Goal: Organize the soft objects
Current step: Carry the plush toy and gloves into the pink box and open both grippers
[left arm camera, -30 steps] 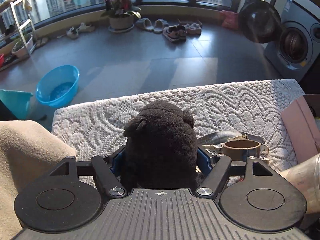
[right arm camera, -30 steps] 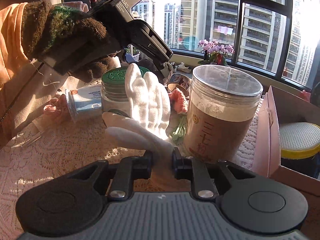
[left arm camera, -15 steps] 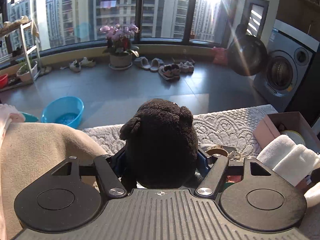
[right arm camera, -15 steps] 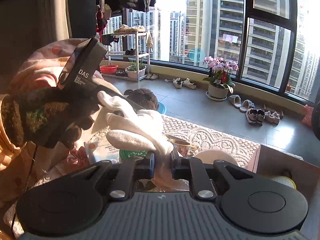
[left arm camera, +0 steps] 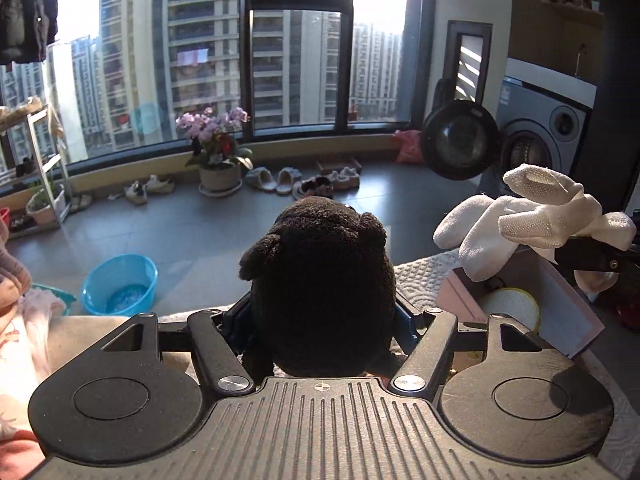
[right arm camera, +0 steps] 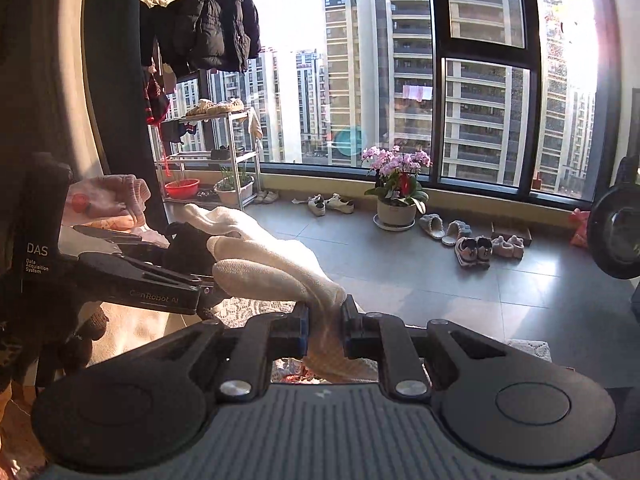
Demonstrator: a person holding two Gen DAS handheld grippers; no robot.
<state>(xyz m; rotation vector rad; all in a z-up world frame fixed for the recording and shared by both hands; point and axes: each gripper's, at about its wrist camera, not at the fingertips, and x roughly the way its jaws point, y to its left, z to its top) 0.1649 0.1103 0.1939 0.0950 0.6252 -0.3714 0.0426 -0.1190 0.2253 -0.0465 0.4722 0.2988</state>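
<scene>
The left gripper (left arm camera: 322, 320) clamps a black plush toy (left arm camera: 320, 288) between its 2 fingers, raised above the lace-covered table (left arm camera: 424, 276); the right gripper (right arm camera: 323, 330) pinches a white glove (right arm camera: 272, 256) by its cuff. Beyond, a pink box (left arm camera: 568, 320) sits open.

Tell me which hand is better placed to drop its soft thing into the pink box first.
Probably the right: in the left wrist view the white glove in the right gripper hangs directly over the pink box, while the left gripper holds the black plush toy beside it.
</scene>
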